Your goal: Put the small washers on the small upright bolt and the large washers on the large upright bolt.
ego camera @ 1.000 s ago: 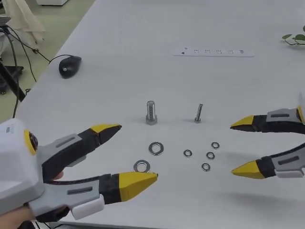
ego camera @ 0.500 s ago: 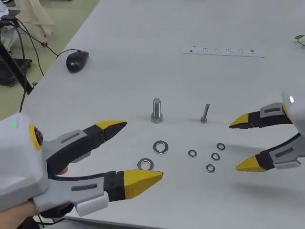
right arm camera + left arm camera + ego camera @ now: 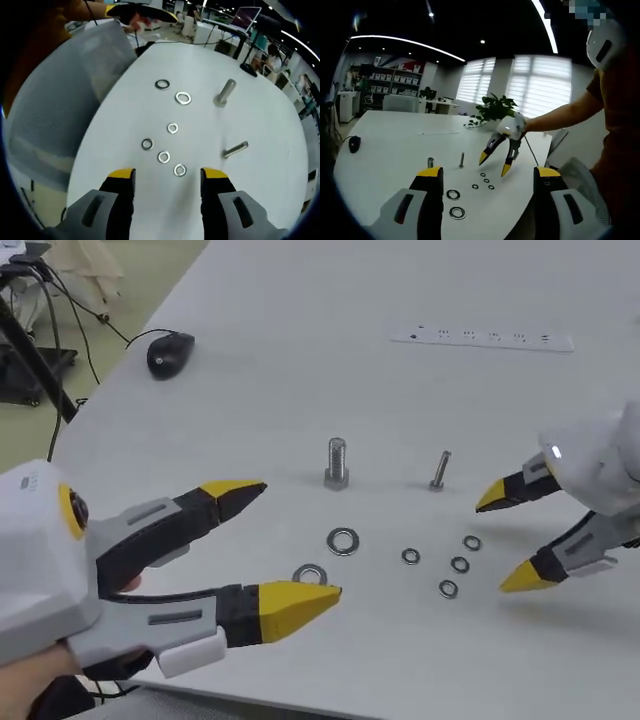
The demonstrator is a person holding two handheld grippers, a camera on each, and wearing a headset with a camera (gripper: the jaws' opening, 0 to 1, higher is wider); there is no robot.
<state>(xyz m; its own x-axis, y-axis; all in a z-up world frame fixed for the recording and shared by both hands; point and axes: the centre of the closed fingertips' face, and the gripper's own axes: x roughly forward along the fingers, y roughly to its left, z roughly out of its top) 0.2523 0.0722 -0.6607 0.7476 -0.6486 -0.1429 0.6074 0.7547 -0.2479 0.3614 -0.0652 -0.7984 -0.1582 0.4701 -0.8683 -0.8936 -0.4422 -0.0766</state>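
Pale grey surface [image 3: 300, 320], wide, long edge running off to the left.

Left claw [image 3: 300, 538] at the near left of the head view, jaws spread wide and holding nothing. Its place relative to the washers is much as it was one second ago. The lower yellow tip sits just beside the nearer large washer; contact cannot be told. In the left gripper view the same claw [image 3: 489, 172] frames both large washers between its jaws.

Right claw [image 3: 490, 548] at the right, jaws apart, empty. Change noted: it has come closer to the small washers, the upper tip now nearly level with the outermost one, and its body is pitched further down than before. The jaw gap looks slightly narrower. The right gripper view shows its tips [image 3: 168, 174] just short of the washer cluster.

Power strip [image 3: 482, 338] far back. Mouse [image 3: 170, 353] at far left, cable trailing off the edge.

Large bolt [image 3: 337, 462] stands upright on its head at mid surface, bare. Small bolt [image 3: 440, 470] stands to its right, well apart, also bare.

Large washers [image 3: 343, 541], two, lie flat in front of the large bolt. Small washers [image 3: 460, 565], four, lie in a loose cluster in front of the small bolt. Their layout is unchanged; only the camera has shifted.
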